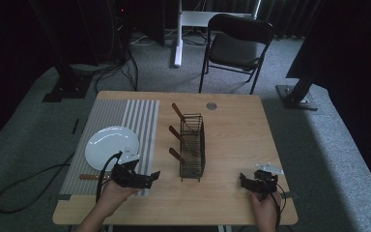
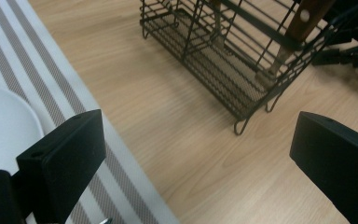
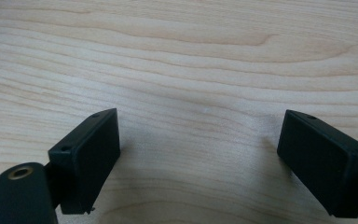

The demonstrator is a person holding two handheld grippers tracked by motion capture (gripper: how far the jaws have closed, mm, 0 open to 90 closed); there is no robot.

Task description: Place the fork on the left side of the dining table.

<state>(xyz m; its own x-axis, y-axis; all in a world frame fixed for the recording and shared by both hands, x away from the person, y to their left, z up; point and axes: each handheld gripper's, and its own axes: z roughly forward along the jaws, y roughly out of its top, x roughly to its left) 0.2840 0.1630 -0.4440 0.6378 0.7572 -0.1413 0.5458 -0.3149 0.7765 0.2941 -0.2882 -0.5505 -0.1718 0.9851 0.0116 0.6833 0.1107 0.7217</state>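
A black wire rack (image 1: 192,145) stands in the middle of the wooden table (image 1: 232,125), with three wooden-handled utensils (image 1: 178,135) leaning in it. A white plate (image 1: 111,147) lies on a grey striped mat (image 1: 111,140) at the left. Another wooden-handled utensil (image 1: 89,177) lies on the mat in front of the plate. My left gripper (image 1: 150,178) is open at the mat's right edge, pointing toward the rack (image 2: 223,60), with the plate (image 2: 4,126) at its left. My right gripper (image 1: 244,181) hovers open low over bare wood (image 3: 200,93) at the front right.
A small round grey disc (image 1: 211,105) sits in the tabletop near the far edge. Behind the table a black folding chair (image 1: 236,43) and a white desk leg (image 1: 178,34) stand on grey carpet. Cables (image 1: 24,188) trail on the floor at the left.
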